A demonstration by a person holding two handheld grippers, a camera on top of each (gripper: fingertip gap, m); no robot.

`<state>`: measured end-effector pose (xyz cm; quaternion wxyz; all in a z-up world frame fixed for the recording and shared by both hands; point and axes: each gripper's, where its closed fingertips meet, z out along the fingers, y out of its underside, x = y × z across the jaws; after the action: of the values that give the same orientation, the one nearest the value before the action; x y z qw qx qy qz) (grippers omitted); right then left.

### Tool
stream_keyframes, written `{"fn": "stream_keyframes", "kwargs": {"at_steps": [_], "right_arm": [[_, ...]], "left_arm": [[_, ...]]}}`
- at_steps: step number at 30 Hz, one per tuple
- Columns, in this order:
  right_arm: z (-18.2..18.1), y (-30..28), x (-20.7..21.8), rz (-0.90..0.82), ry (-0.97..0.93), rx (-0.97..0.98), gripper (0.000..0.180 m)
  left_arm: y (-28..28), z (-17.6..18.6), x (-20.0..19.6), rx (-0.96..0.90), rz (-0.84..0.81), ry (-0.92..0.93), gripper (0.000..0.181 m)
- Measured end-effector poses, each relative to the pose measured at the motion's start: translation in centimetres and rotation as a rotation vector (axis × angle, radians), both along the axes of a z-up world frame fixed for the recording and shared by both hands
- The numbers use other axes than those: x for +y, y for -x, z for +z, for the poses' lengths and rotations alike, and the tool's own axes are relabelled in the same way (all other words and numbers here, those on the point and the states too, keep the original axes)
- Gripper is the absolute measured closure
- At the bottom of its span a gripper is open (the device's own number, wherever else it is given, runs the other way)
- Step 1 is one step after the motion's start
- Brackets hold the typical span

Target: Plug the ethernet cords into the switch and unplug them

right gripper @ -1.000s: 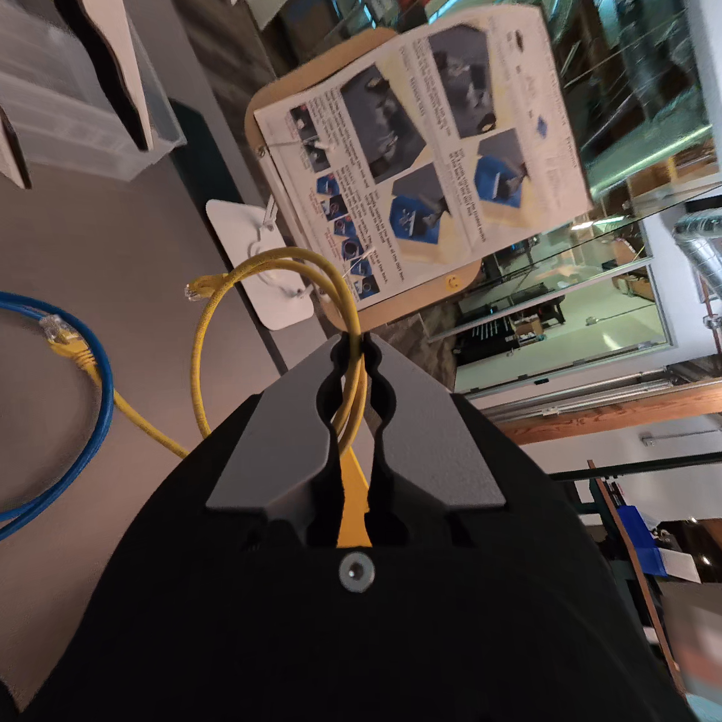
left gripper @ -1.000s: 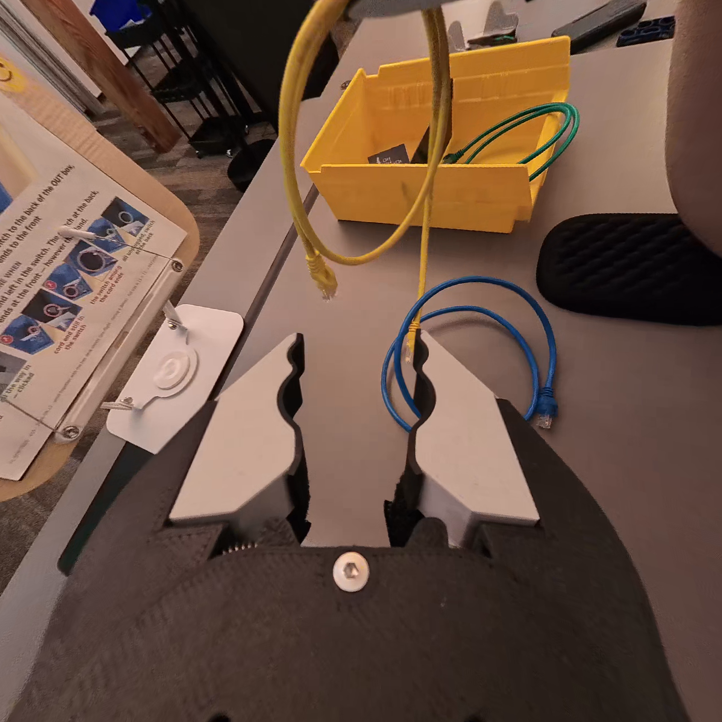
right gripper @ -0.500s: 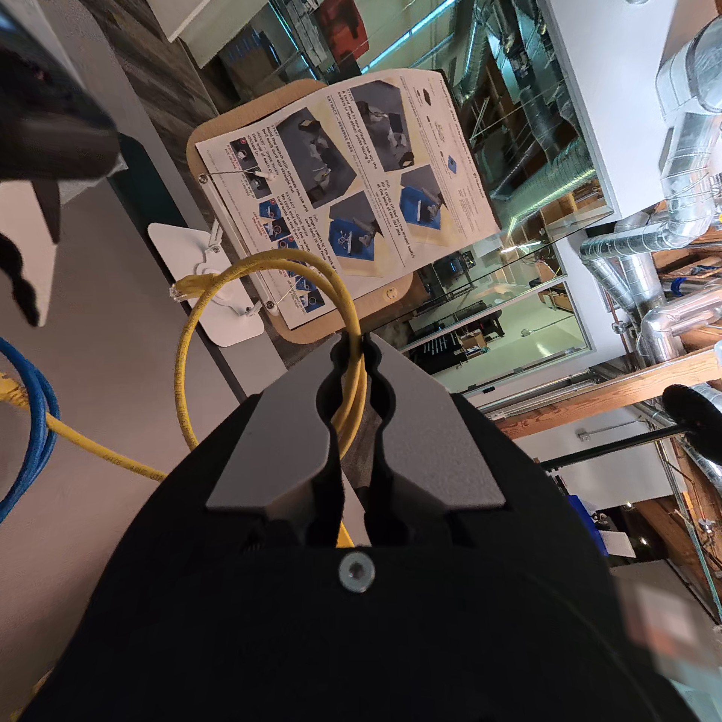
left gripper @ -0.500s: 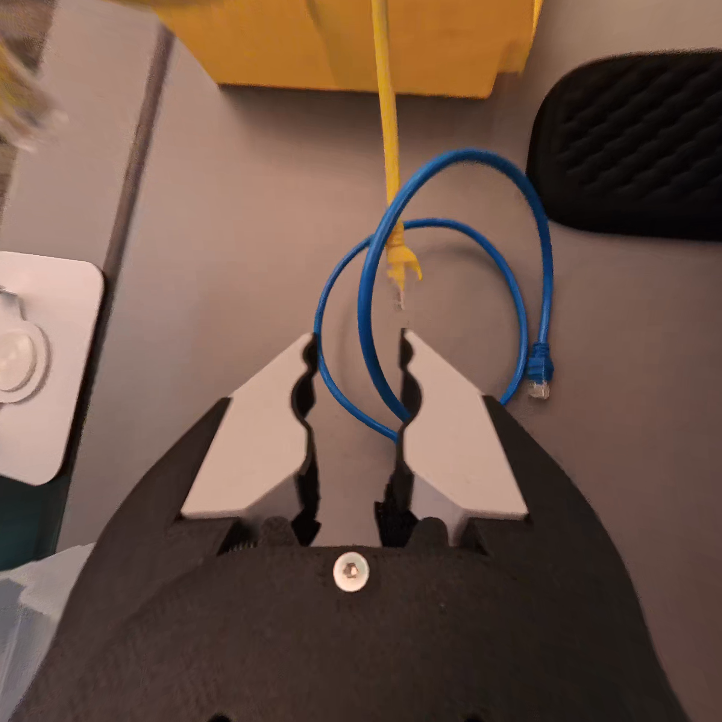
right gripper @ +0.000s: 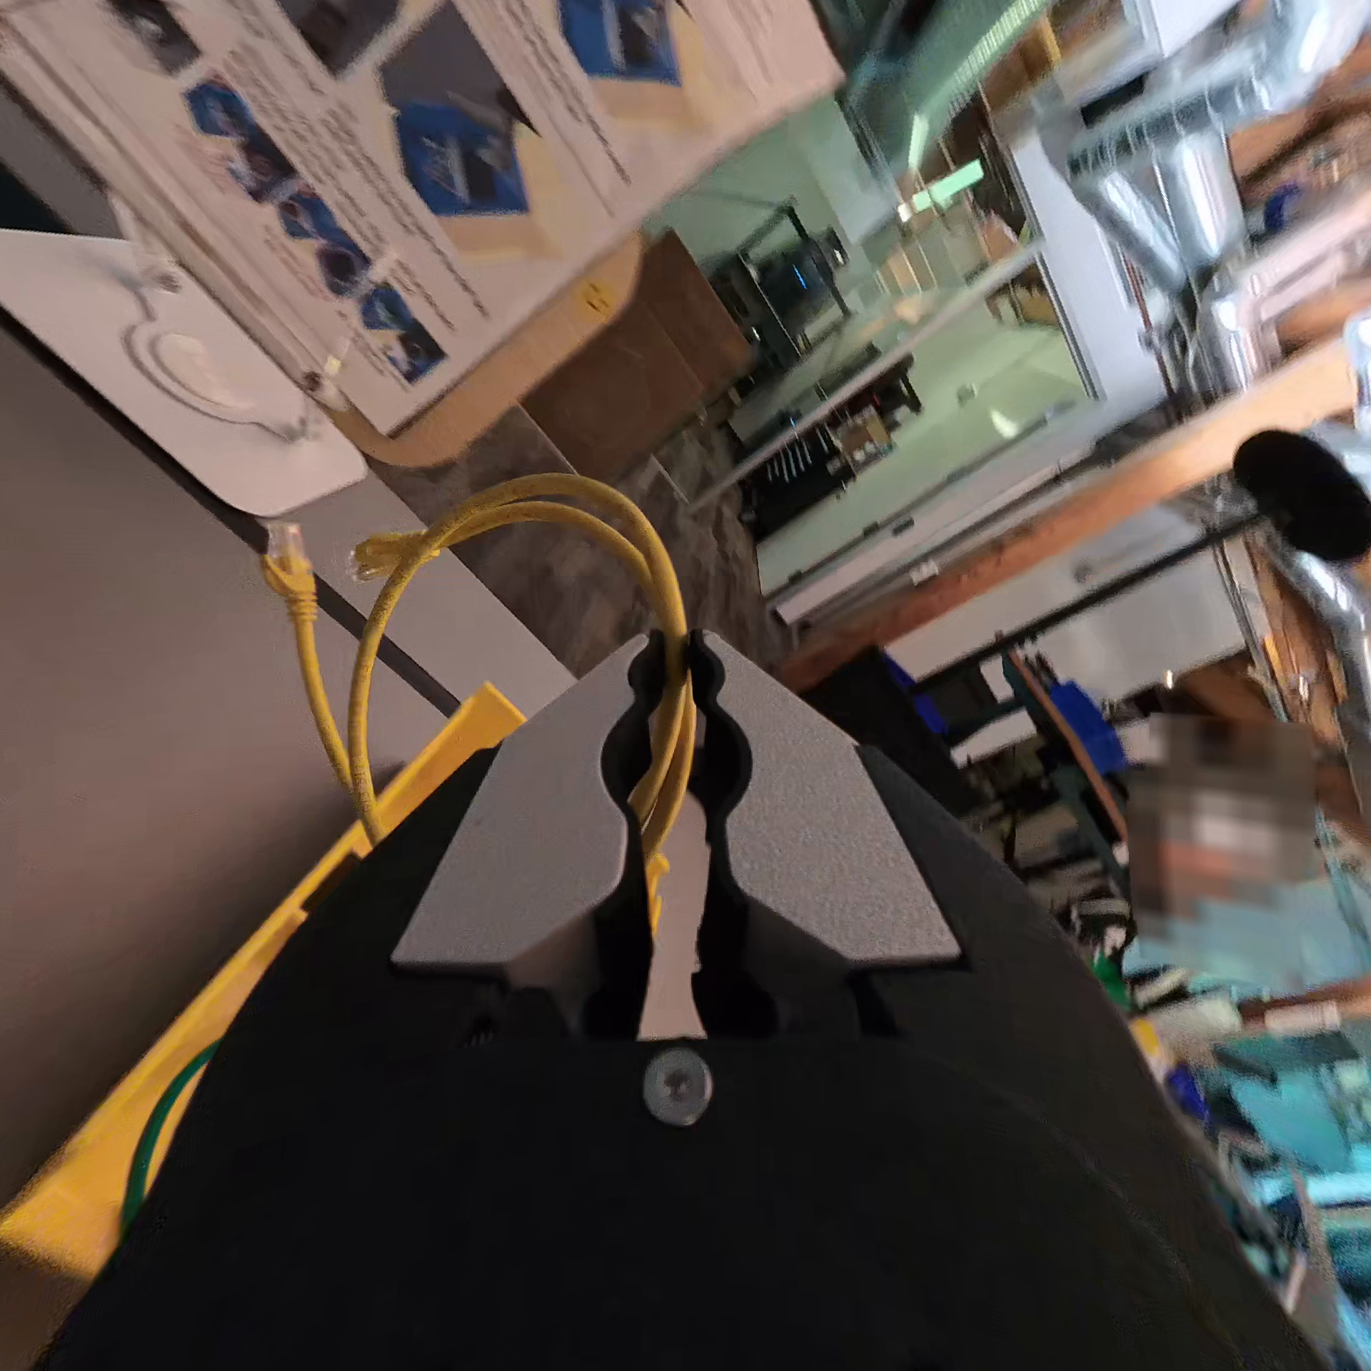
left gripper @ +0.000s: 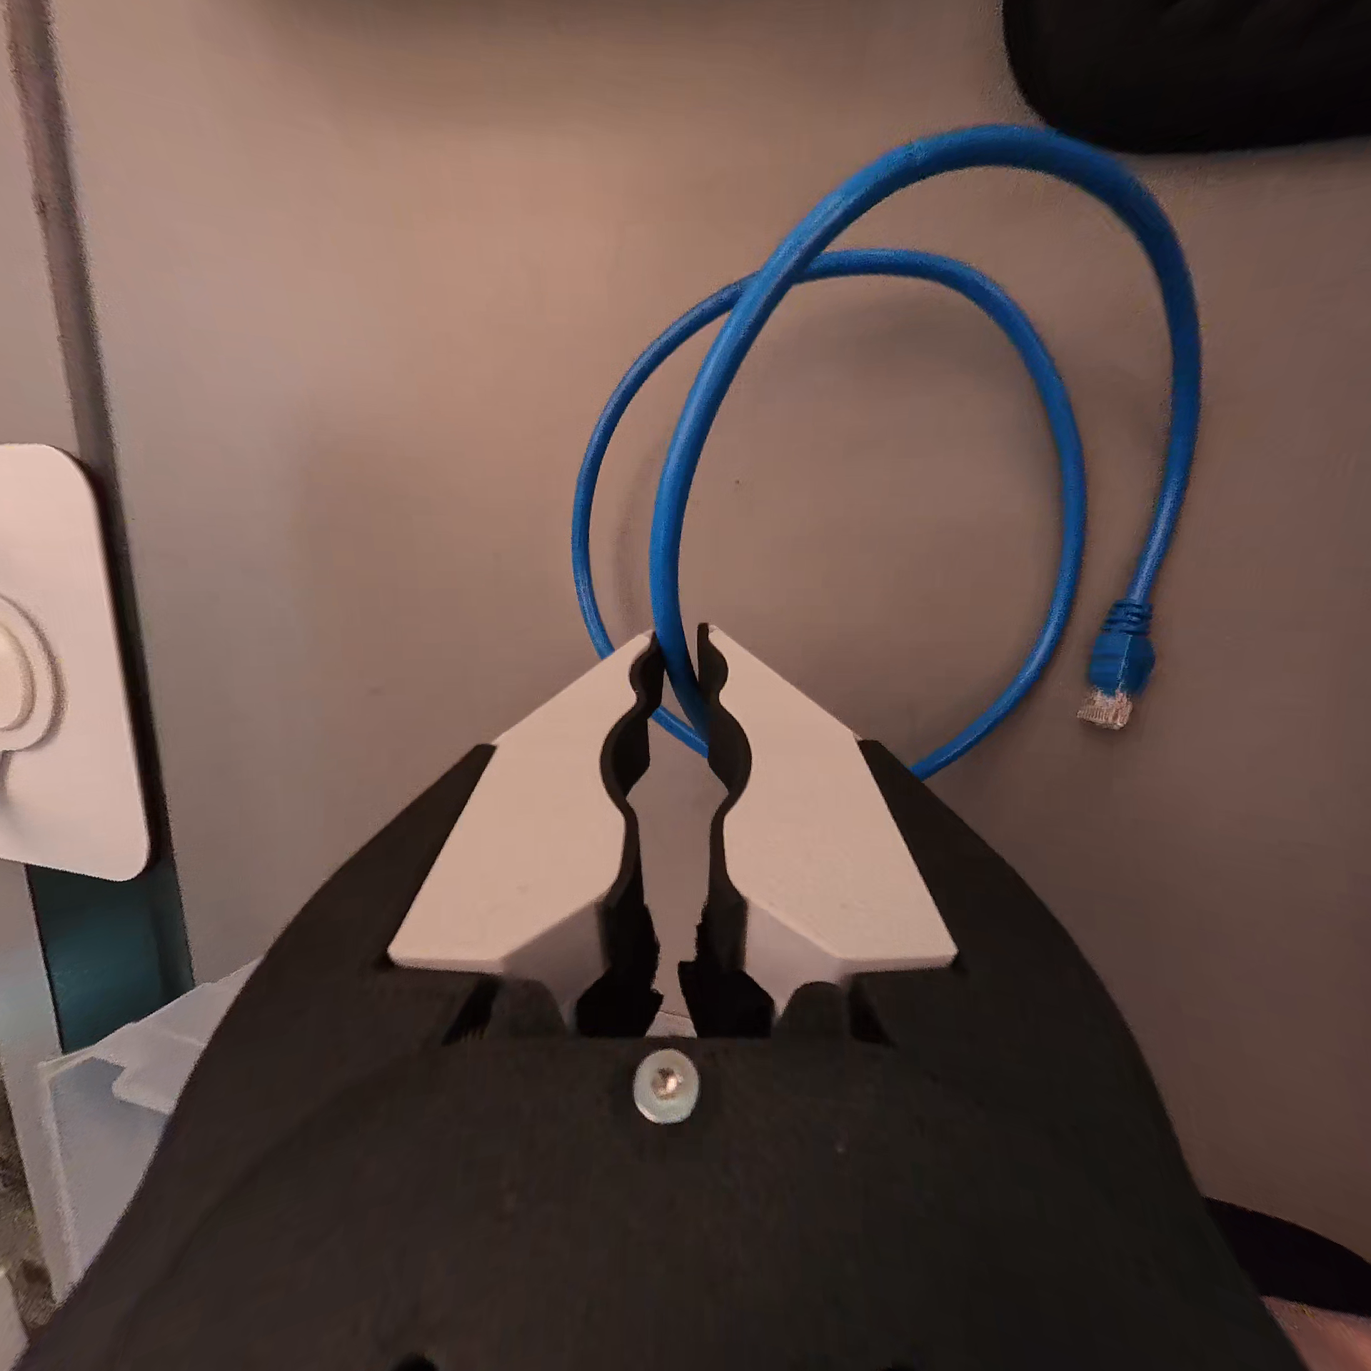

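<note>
holding entry, two claws, two cords in hand.

item 1: blue cord, count one. lies coiled in two overlapping loops on the grey worktop. the left claw has its tips pinched on one strand at the near side of the coil, seemingly to lift the whole cord by its middle. one blue plug shows, lying free on the worktop to the right of the coil; the other end is hidden under the claw.

item 2: yellow cord, count one. doubled over and clamped between the tips of the right claw, held clear of the worktop so both ends dangle. plugs counted: two, a near one and one just beside it, both hanging free, neither plugged in.

item 3: yellow bin, count one, under the yellow cord. a green cord shows inside it, count one, only partly visible.

item 4: white stand base, count one, left of the blue coil at the worktop edge; likely carries the instruction sheet seen in the right wrist view.

item 5: black pad, count one, beyond the blue coil.

switch: not in view in either picture.
</note>
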<state>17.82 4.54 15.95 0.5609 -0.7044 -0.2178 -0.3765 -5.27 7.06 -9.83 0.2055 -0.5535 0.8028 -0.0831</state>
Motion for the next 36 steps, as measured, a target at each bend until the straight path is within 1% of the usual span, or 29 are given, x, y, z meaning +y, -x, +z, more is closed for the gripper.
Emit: {"fn": "stream_keyframes", "kwargs": {"at_steps": [1,5,8,11,14,17,18,19,20,21,23,25,26,27,28,29,31,33,34,35,36], "right_arm": [[0.1,-1.4,-1.3,-0.05,0.005,0.054,0.173],[-2.4,-6.4,-6.7,-0.24,0.1,0.389,0.173],[-6.7,-8.8,-8.9,-0.309,0.217,0.687,0.173],[-12.1,-11.6,-8.5,-0.378,0.381,0.842,0.173],[-18.7,-13.1,-7.6,-0.422,0.614,0.959,0.173],[-22.9,-13.8,-7.1,-0.454,0.754,1.022,0.17],[-23.7,-14.0,-7.0,-0.465,0.775,1.023,0.162],[-24.1,-14.3,-7.0,-0.482,0.787,1.021,0.15],[-24.3,-14.4,-7.1,-0.498,0.795,1.021,0.146],[-24.1,-14.3,-7.2,-0.505,0.796,1.017,0.146],[-23.0,-14.6,-7.2,-0.525,0.752,0.984,0.142],[-20.8,-15.1,-7.0,-0.56,0.66,0.94,0.132],[-19.3,-14.9,-6.7,-0.557,0.606,0.919,0.132],[-17.5,-14.4,-6.1,-0.528,0.545,0.892,0.132],[-15.5,-13.2,-5.0,-0.458,0.481,0.862,0.131],[-13.5,-11.0,-3.5,-0.331,0.427,0.84,0.13],[-9.8,-3.5,-0.3,0.062,0.364,0.833,0.118],[-7.7,5.8,0.7,0.496,0.415,0.858,0.106],[-7.8,9.7,0.4,0.653,0.491,0.879,0.098],[-8.6,12.8,0.2,0.751,0.587,0.878,0.08],[-9.6,15.0,0.6,0.788,0.664,0.851,0.068]], "left_arm": [[0.1,-0.4,0.0,0.017,0.001,0.001,0.174],[-0.1,-0.8,-0.2,0.033,-0.01,-0.003,0.174],[-0.1,-0.8,-0.3,0.035,-0.014,-0.014,0.174],[-0.2,-0.6,-0.4,0.031,-0.016,-0.023,0.174],[-0.3,-0.4,-0.6,0.025,-0.02,-0.036,0.175],[-0.4,0.0,-0.8,0.011,-0.028,-0.051,0.175],[-0.5,0.2,-0.9,0.004,-0.03,-0.055,0.175],[-0.6,0.4,-0.9,-0.003,-0.032,-0.058,0.175],[-0.6,0.5,-0.9,-0.009,-0.033,-0.063,0.175],[-0.6,0.7,-0.8,-0.015,-0.033,-0.068,0.175],[-0.6,1.1,-0.7,-0.027,-0.031,-0.08,0.176],[-0.6,1.7,-0.4,-0.046,-0.026,-0.096,0.176],[-0.6,2.2,-0.2,-0.06,-0.022,-0.106,0.176],[-0.5,2.7,-0.1,-0.077,-0.016,-0.114,0.177],[-0.5,3.2,0.1,-0.096,-0.01,-0.119,0.177],[-0.3,3.8,0.2,-0.114,-0.004,-0.122,0.177],[0.0,4.9,0.6,-0.142,0.011,-0.137,0.177],[0.6,5.7,1.2,-0.159,0.029,-0.16,0.177],[0.8,6.1,1.5,-0.166,0.039,-0.171,0.177],[1.1,6.4,1.8,-0.173,0.049,-0.181,0.177],[1.3,6.7,2.0,-0.177,0.059,-0.187,0.177]]}}
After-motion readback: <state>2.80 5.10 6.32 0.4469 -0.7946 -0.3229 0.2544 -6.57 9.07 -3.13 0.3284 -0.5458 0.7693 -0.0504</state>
